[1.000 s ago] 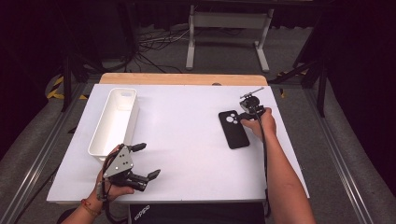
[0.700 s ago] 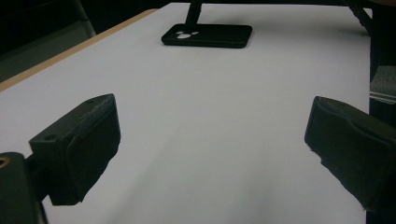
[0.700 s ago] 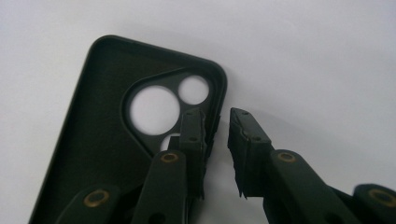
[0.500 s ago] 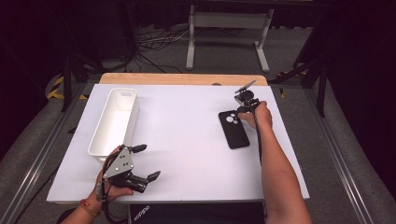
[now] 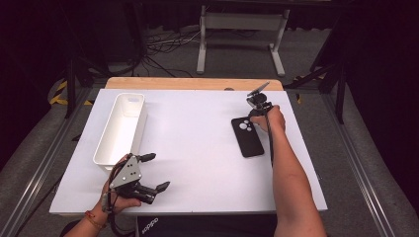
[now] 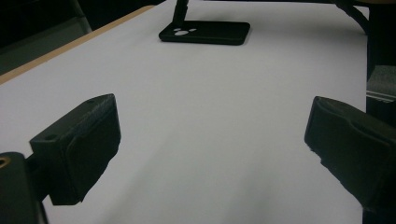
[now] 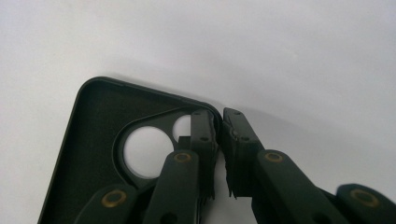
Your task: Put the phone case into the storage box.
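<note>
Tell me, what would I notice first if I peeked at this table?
Probably the flat black rubbery phone case with round holes, lying on the right side of the white table, where the right gripper has just been closing its jaws on the case's edge by a corner. Next, the long white plastic bin at the left, and the left gripper near the front edge, jaws wide open on nothing.

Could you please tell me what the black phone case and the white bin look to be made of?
Phone case: probably soft rubber or silicone-like plastic, matte black; the right gripper view shows a thin rolled rim and a dull, fuzzy-looking inner face. Bin: likely moulded plastic, plain white, with thin even walls and rounded corners. Neither can be told for certain by look alone.
</note>
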The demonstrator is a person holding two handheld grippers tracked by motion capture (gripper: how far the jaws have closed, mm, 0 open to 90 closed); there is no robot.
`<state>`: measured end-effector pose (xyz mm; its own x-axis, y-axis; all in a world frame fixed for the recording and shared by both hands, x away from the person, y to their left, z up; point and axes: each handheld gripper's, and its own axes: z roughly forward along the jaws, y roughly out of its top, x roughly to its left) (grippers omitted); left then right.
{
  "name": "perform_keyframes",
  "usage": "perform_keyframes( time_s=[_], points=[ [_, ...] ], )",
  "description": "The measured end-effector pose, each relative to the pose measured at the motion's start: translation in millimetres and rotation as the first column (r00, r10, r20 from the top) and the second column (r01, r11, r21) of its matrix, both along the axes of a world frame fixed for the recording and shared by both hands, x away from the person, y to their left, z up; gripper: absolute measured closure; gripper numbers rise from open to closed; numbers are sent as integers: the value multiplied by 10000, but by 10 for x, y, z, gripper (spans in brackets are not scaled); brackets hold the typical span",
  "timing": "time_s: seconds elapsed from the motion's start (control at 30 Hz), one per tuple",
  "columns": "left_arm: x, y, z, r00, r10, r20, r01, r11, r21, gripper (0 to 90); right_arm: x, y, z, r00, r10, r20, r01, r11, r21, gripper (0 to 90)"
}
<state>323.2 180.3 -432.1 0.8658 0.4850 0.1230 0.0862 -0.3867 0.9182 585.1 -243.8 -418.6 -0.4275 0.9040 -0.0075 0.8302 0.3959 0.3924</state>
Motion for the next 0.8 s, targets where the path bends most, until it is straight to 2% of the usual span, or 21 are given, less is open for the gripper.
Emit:
perform_keyframes(
  time_s=[0.2, 0.4, 0.43, 0.57, 0.67, 0.8],
  points=[
    [3, -1, -1, 10000, 28, -45, -28, 10000, -1, 44, -20, 21, 0, 9999, 40, 154, -41, 10000, 12, 847],
    [2, 0, 2, 9999, 69, -120, -68, 10000, 5, 44, -86, 29, 75, 9977, 7, 672, -22, 9997, 231, 853],
    [6, 3, 6, 10000, 80, -49, -80, 10000, 40, 44, -117, 25, 103, 9957, -15, 930, -11, 9996, 282, 853],
    [5, -4, 10, 10000, 45, -52, -45, 10000, 41, 44, -218, 8, 195, 9891, -58, 1473, -18, 9987, 513, 856],
    [3, -13, 9, 9999, 84, -94, -84, 10000, 30, 44, -316, -9, 292, 9785, -141, 2060, 1, 9977, 680, 858],
    [4, -26, 10, 9999, 107, -29, -107, 9999, 54, 45, -430, -36, 390, 9651, -173, 2614, -88, 9951, 983, 858]
  ],
)
